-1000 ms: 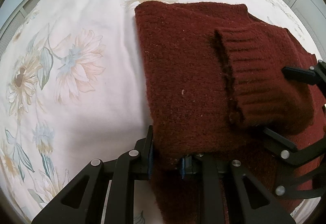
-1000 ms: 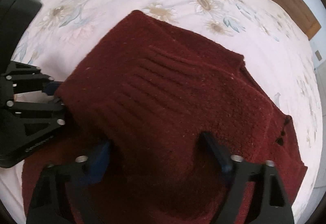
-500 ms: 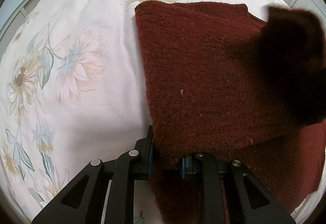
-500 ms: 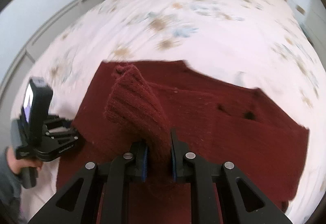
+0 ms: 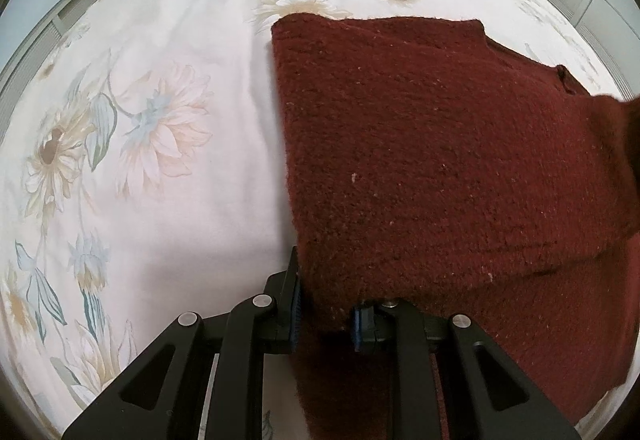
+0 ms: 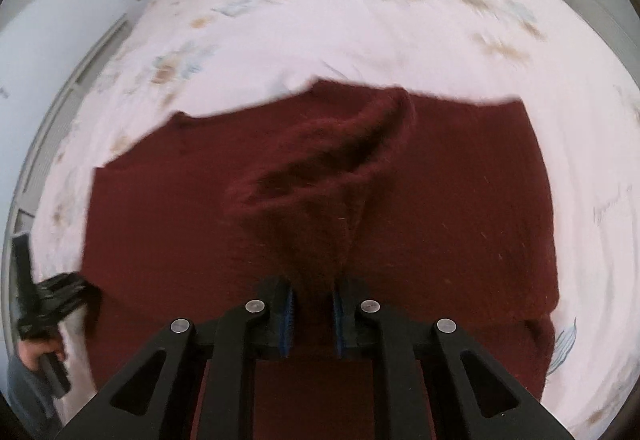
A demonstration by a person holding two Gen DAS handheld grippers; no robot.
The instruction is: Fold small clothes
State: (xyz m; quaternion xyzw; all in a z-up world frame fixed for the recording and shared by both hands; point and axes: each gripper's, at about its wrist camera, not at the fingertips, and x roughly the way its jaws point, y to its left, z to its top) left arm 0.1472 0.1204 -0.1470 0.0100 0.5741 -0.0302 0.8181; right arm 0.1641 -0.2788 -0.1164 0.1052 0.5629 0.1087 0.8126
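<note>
The sweater point(image 5: 440, 160) lies on the bed point(image 5: 160, 200), partly folded, one layer already doubled over. The left tongs point(image 5: 324, 320) are clenched on its near left edge, pinning it. The right tongs point(image 6: 312, 312) grasp the ribbed cuff point(image 6: 332, 168), lifted above the body. Judged remaining: lay this sleeve in, then the final folds.
</note>
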